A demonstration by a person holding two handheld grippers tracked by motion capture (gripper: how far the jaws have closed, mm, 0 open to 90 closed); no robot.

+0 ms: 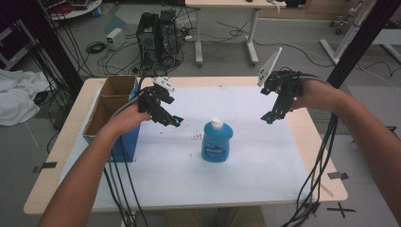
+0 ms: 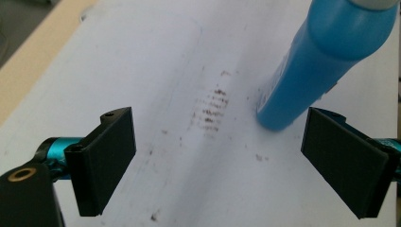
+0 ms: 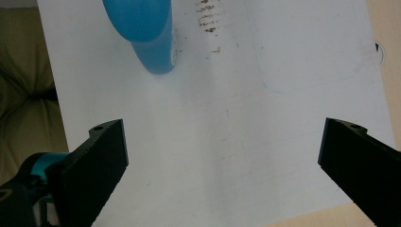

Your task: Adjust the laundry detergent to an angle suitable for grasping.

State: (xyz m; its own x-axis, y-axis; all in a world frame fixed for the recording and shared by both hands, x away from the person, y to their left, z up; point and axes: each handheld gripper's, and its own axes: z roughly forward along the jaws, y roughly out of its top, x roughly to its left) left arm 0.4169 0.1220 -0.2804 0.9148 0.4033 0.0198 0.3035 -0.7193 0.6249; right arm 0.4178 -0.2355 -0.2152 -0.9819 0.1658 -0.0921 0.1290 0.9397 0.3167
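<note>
A blue translucent plastic bottle with a white cap (image 1: pixel 217 142) stands upright near the middle of the white sheet (image 1: pixel 255 170) covering the bench (image 1: pixel 56 156), free of both tools. The left hand-held gripper (image 1: pixel 176 121) hovers just beside the bottle with its jaws spread wide and nothing between them. The right hand-held gripper (image 1: pixel 268 117) hangs well apart on the other side, angled down, jaws equally wide and empty. An open brown cardboard box with blue sides (image 1: pixel 111 111) sits at the bench's left edge, plausibly as a receptacle.
</note>
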